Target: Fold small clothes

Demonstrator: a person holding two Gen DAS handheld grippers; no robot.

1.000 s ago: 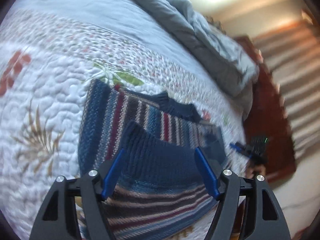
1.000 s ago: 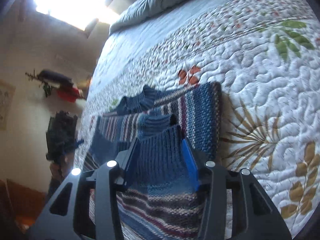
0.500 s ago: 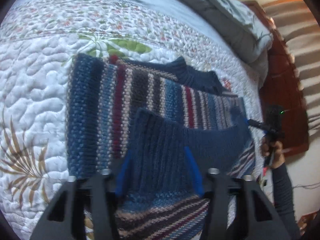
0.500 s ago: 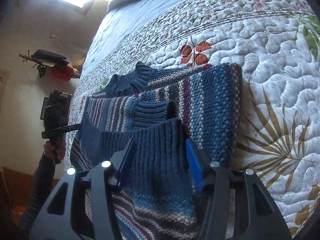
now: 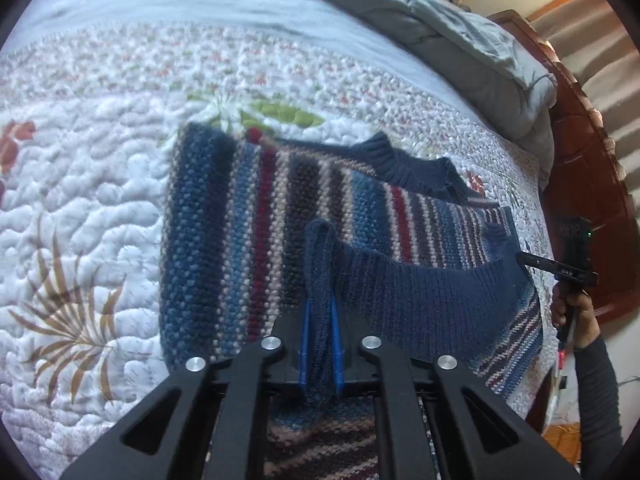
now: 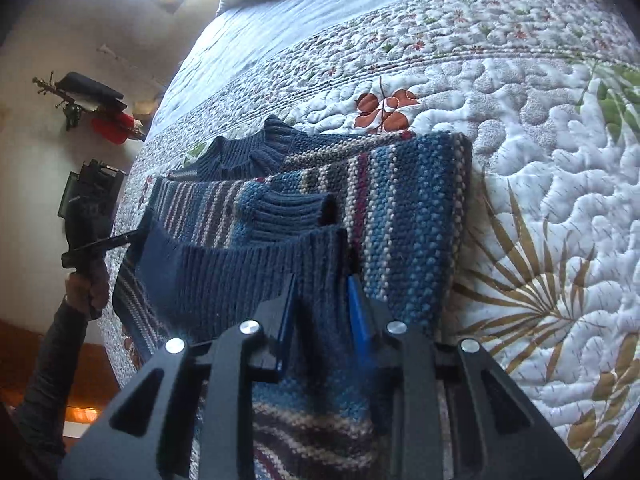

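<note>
Holding: a small striped knitted sweater of navy, blue, maroon and cream wool lies flat on the bed, its ribbed navy hem band lifted at both near corners.
Where: the sweater sits near the middle of the white quilted bedspread with brown fern and red leaf prints, collar toward twelve o'clock and hem toward six, right under both tools.
Left gripper: black frame, blue pads, jaws pressed together on a pinched ridge of the hem band.
Right gripper: jaws closing, with the other hem corner between the blue pads; from here I cannot tell whether they press it yet.
Key relation: the hem band runs crosswise from three to nine o'clock between the two tools, and the collar lies straight ahead at twelve, so I judge the fold must carry the hem forward over the body. Both hands look equally near.
Containers: none in sight.
Around: a rumpled grey duvet lies heaped at the far end of the bed, toward one o'clock.
</note>
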